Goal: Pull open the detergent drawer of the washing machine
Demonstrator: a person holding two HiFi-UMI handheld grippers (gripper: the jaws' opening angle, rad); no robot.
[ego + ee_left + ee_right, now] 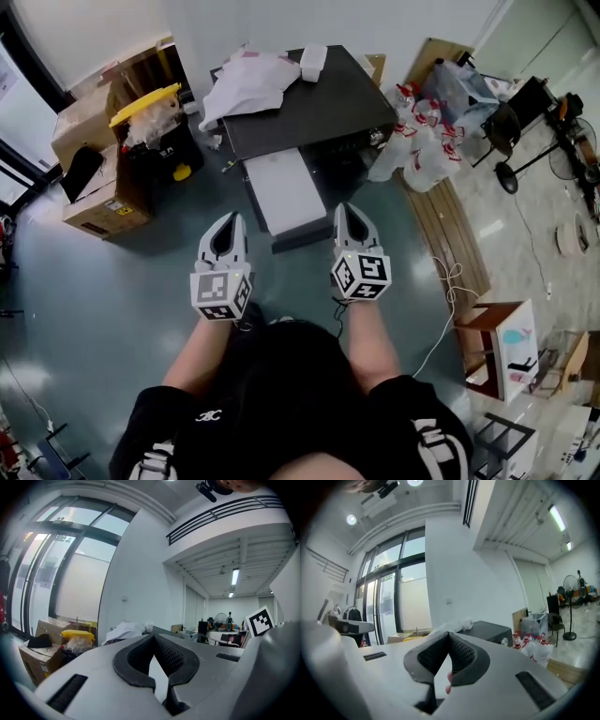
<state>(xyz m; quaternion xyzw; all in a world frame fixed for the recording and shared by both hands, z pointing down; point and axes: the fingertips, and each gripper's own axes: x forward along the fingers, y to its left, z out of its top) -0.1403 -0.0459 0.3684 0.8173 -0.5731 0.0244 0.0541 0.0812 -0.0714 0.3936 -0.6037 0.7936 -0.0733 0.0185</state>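
Two grey hand-held grippers are in view, one in each of the person's hands, held side by side above the grey-green floor (122, 291). On the left gripper (229, 218), its own view shows the dark ribbed pads meeting at their tips (152, 637), jaws closed with nothing between them. The right gripper (349, 208) is in the same condition: jaws closed tip to tip (449, 633) and gripping nothing. Both point roughly level toward the black box-shaped washing machine (319, 108), which stands ahead of the person against the white wall. The pale grey rectangular detergent drawer (284, 192) stands well out of the machine's front, toward the person. In the head view the two gripper tips sit either side of its near end, and neither holds it. A crumpled white cloth (248, 80) lies on the machine's top. To the machine's left stand brown cardboard boxes (94, 187) and a black bin with a yellow lid (145, 103). To its right lie clear plastic bags of bottles (422, 141) and a long wooden board (450, 234).
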